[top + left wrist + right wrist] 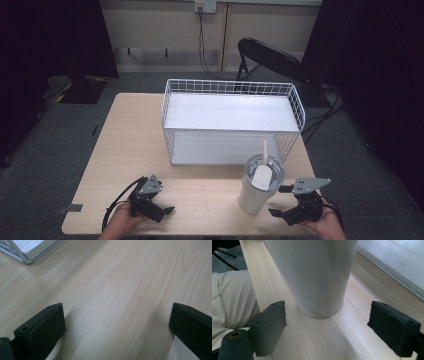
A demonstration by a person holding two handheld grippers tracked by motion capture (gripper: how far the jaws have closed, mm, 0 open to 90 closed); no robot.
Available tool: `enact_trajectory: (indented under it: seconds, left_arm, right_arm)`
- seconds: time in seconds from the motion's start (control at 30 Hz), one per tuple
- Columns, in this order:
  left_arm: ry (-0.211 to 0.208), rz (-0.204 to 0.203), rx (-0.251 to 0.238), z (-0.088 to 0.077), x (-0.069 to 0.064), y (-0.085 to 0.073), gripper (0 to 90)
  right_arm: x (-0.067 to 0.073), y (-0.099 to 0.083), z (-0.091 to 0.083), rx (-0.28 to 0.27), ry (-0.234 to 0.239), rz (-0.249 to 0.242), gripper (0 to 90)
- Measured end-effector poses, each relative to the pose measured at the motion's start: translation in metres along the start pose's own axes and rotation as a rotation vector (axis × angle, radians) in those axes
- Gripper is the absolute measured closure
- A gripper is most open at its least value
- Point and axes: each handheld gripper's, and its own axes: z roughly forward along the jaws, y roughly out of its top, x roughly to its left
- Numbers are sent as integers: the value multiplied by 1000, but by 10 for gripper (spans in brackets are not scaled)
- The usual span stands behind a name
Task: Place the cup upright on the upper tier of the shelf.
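Black fingers (270, 326) of the right gripper (337, 327) sit low at the front, spread wide and holding nothing. Right between them, just a little ahead, stands the white cup (317, 277). Its round bottom rests on the bench (352, 340) and it does not touch either finger. From above, the cup (260, 185) stands straight up, tall, with a clear lid (264, 167) and a straw (265, 149) poking out of the top. The right gripper (286, 201) is just beside it, on the cup's right side, with its fingers pointing at the cup. The left gripper (162, 209) is well apart from the cup, over on the left of the bench (130, 140). Its fingers (42, 327) are spread wide too, with bare wood between them. So the right hand (327, 225) is much nearer, and I think it is the one to take the cup. It would need to slide forward until the cup's sides are between the fingers. Behind the cup, across the bench, is a white wire basket (232, 117) with two flat shelves. A corner of it also shows far off in the left gripper view.
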Motion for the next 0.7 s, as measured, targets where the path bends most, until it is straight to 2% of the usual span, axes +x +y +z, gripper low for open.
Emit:
enact_trajectory:
  seconds: [0.7]
  left_arm:
    - [0, 0, 0, 0, 0, 0, 0]
  right_arm:
    - [9, 24, 3, -37, 28, -26, 137]
